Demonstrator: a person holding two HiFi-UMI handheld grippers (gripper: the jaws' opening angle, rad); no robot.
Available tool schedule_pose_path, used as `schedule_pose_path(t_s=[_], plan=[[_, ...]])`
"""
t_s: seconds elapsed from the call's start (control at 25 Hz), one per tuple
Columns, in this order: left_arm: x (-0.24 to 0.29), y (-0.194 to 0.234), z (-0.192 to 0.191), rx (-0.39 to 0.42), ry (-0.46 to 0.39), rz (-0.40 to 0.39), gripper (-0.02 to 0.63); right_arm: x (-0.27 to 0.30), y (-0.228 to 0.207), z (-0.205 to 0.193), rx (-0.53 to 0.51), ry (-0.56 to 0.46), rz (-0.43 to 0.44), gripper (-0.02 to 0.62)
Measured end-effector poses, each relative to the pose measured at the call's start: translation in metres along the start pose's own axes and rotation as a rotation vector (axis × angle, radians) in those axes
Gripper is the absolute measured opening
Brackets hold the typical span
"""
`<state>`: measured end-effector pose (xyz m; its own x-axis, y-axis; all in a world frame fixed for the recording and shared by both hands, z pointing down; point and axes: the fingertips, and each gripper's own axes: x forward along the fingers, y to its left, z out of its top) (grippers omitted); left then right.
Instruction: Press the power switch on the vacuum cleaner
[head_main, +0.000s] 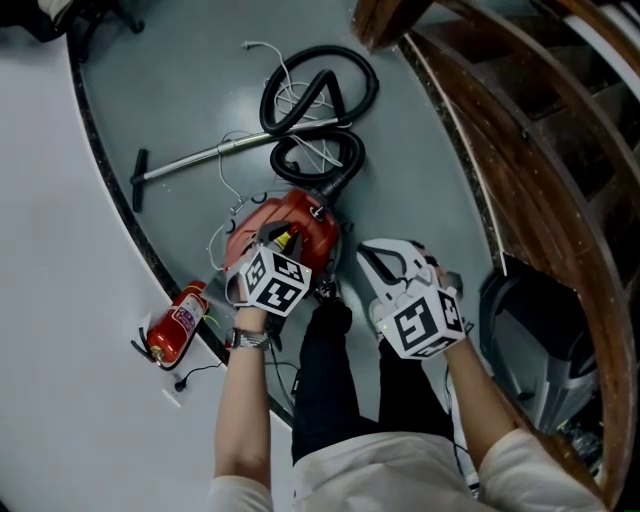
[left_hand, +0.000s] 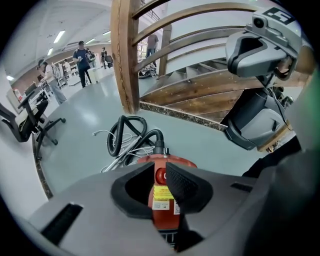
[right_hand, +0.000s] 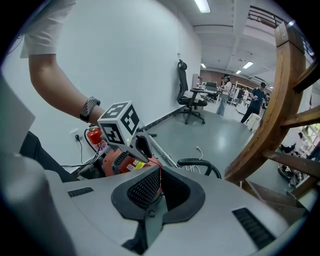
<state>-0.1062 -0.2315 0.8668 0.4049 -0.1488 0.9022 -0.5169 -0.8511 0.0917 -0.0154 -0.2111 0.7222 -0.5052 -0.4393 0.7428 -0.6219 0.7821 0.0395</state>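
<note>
The red vacuum cleaner (head_main: 300, 225) sits on the grey floor by the person's feet. In the left gripper view its round red power switch (left_hand: 160, 175) shows just above a yellow label (left_hand: 162, 192). My left gripper (head_main: 278, 238) hangs right over the vacuum's top, jaws open by a narrow gap, and the switch shows in that gap (left_hand: 159, 169). I cannot tell whether it touches the switch. My right gripper (head_main: 385, 262) floats to the right of the vacuum, shut and holding nothing (right_hand: 160, 175). It looks toward the left gripper (right_hand: 145, 147).
A black hose (head_main: 320, 95) coils behind the vacuum, beside a metal wand (head_main: 230, 150) and white cable. A red fire extinguisher (head_main: 178, 325) lies at the wall to the left. A wooden staircase (head_main: 540, 140) rises on the right. People and office chairs stand far off.
</note>
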Motion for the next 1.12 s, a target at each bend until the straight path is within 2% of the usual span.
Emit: schedule_pose_path(t_s=[0.4,1.12], plan=[[0.027,-0.001,-0.017,0.001,0.074,-0.02,0.081,0.007,-0.004,-0.009,0.027,0.01,0.0,0.031],[0.034,0.003,-0.021,-0.026,0.117,-0.008,0.089,0.014,-0.002,-0.018,0.034,0.027,0.021,0.03]])
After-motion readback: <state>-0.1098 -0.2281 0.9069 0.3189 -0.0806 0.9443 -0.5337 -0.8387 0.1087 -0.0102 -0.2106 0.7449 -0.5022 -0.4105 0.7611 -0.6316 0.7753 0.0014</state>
